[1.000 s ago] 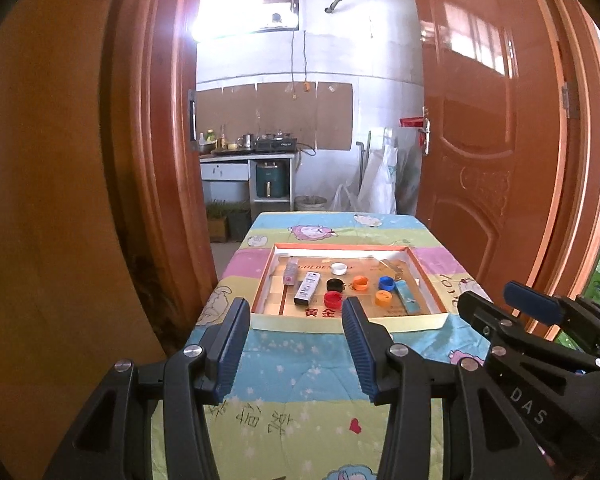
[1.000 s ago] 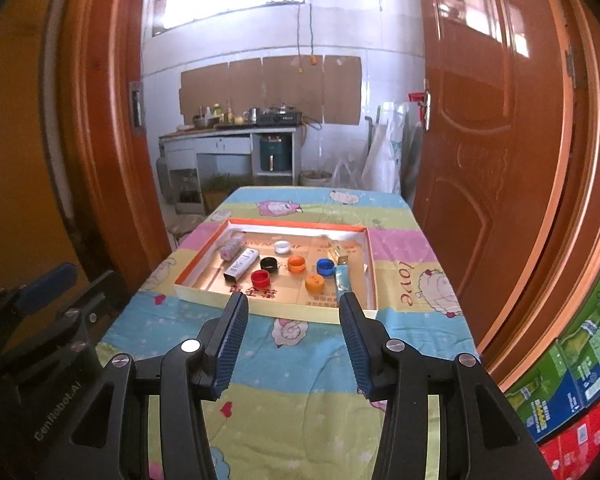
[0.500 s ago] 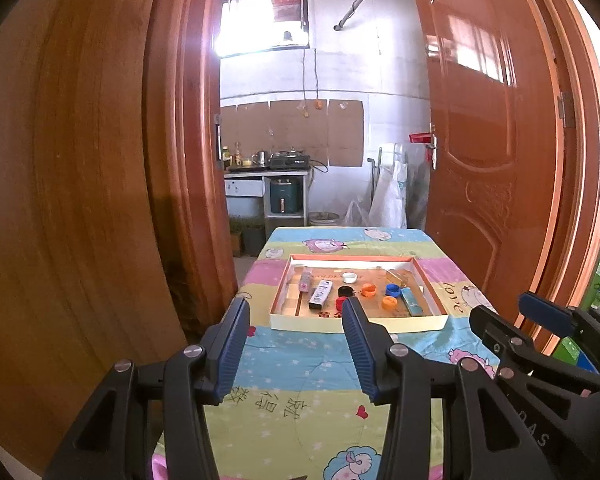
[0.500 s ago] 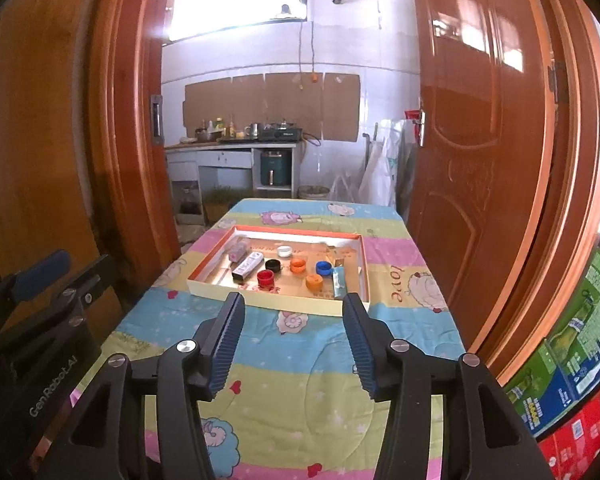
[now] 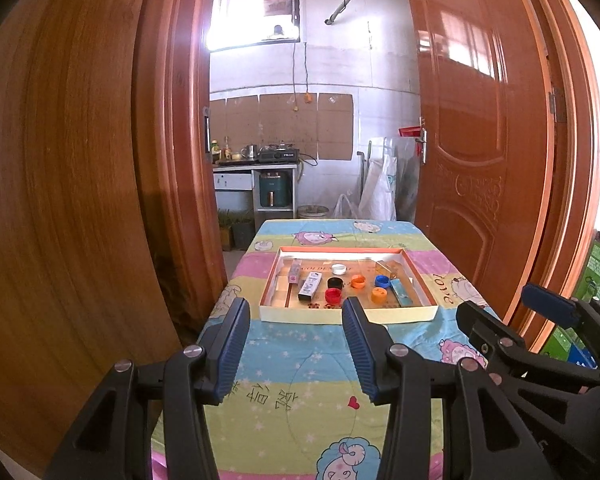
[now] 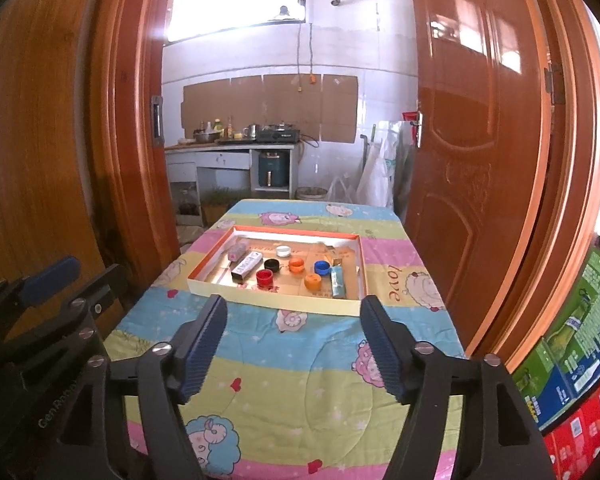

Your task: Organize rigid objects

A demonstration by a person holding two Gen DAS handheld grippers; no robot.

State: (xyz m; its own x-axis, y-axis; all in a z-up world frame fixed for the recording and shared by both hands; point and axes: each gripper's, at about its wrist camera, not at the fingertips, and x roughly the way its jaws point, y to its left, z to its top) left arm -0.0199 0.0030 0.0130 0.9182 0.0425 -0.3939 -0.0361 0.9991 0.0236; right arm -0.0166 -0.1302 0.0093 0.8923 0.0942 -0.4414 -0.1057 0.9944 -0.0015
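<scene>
I am holding my left claw (image 5: pixel 296 346) and my right claw (image 6: pixel 294 346) side by side above the near end of the surface (image 6: pixel 292 364), both with fingers spread wide and pinching nothing. Everything the task concerns is lying inside the shallow tray (image 6: pixel 274 300), which is sitting straight ahead of both claws, well apart from the fingertips, with its long side running across my line of reach. Inside the tray, the white box (image 6: pixel 247 266) and the pink tube (image 6: pixel 238 253) are lying toward the left wall, their long axes pointing roughly away from me with a slight slant. The caps are sitting loose in the middle: red cap (image 6: pixel 264 277) nearest the tray's front wall, black cap (image 6: pixel 271 265) just behind it, white cap (image 6: pixel 283 251) farthest back, two orange caps (image 6: pixel 312 280) and a blue cap (image 6: pixel 322 267) to their right. A light blue packet (image 6: pixel 338 283) is lying lengthwise near the right wall. I am judging the left claw nearer to the box and tube, the right claw nearer to the packet and blue cap. Since all the pieces are already resting in the tray, this could be either a sorted arrangement or one waiting to be rearranged; I cannot tell which.
</scene>
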